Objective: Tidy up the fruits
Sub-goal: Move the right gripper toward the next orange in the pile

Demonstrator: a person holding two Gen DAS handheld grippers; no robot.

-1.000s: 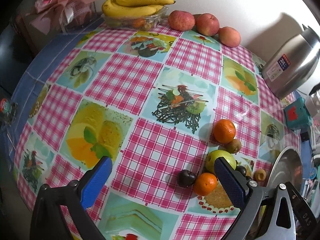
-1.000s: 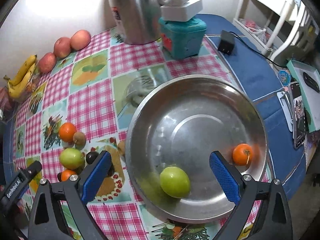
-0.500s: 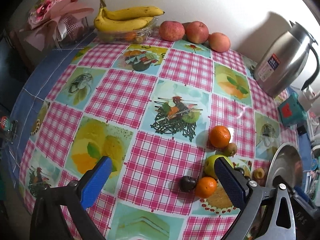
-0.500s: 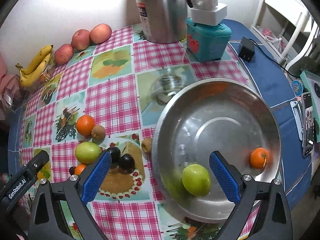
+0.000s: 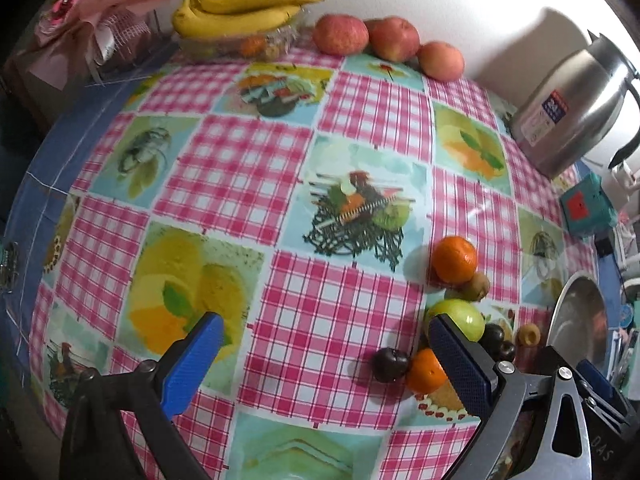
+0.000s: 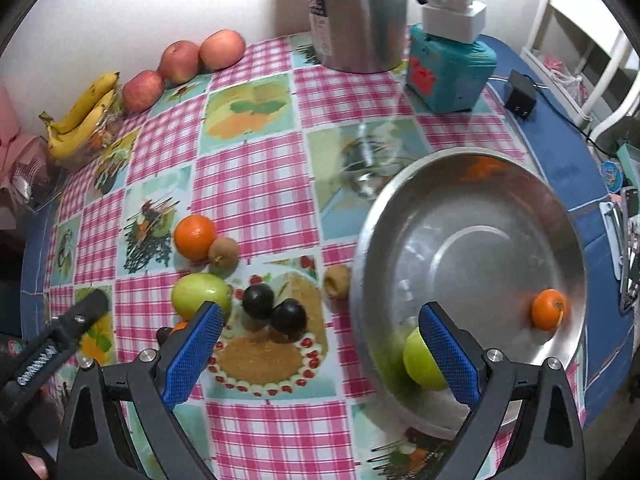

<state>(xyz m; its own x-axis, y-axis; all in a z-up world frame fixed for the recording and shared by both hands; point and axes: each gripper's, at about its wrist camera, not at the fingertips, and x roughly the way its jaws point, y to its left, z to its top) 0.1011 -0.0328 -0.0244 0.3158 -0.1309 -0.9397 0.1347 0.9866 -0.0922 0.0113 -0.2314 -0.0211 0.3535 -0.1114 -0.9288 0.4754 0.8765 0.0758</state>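
Steel bowl (image 6: 472, 184) holds two fruits; both grippers empty, jaws apart; next, probably the green apple (image 6: 200, 294) by the right gripper's (image 6: 320, 354) left finger.

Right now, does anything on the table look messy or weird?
Nothing is spilled or broken. The only untidy part is that a green apple and an orange sit in the metal bowl, while other small fruits lie scattered on the tablecloth beside it.

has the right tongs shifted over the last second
Yes. The right tongs swung left: the steel bowl slid rightward in their view, and the dark plums now sit between the fingers.
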